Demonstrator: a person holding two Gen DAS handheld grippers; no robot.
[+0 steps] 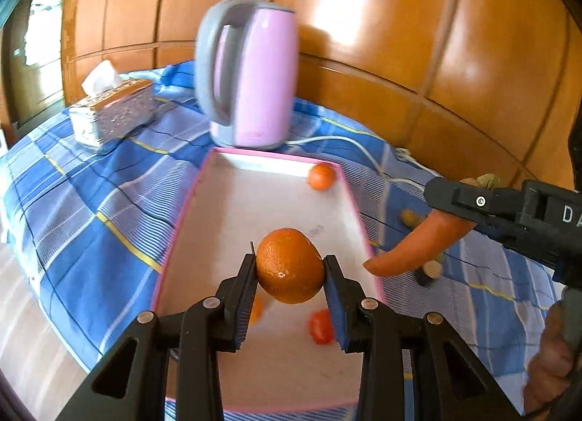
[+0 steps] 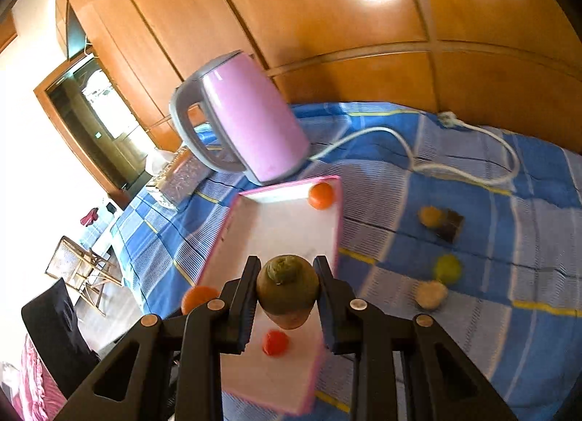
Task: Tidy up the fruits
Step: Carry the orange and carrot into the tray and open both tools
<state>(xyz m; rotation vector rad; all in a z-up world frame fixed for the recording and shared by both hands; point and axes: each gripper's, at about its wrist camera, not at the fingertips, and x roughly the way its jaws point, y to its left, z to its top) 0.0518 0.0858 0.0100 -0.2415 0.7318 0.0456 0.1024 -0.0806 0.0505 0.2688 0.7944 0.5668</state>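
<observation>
Orange point(image 1: 290, 265) clamped in left tongs point(image 1: 290, 268) | right tongs point(image 2: 287, 288) clamp carrot point(image 2: 287, 290), tip hidden

Orange mandarin point(image 1: 290, 265), matte black gripper point(image 1: 290, 268) with blue pads point(image 1: 333, 315). Carrot point(image 1: 418, 244) orange, green-brown at its top. Tray point(image 1: 232, 210) white inside, pink rim. Kettle point(image 1: 251, 73) pink with grey handle. Tablecloth point(image 1: 109, 203) blue-white plaid, thin yellow lines. Cord point(image 2: 454, 166) white. Wall panels point(image 1: 400, 39) glossy orange-brown wood.
</observation>
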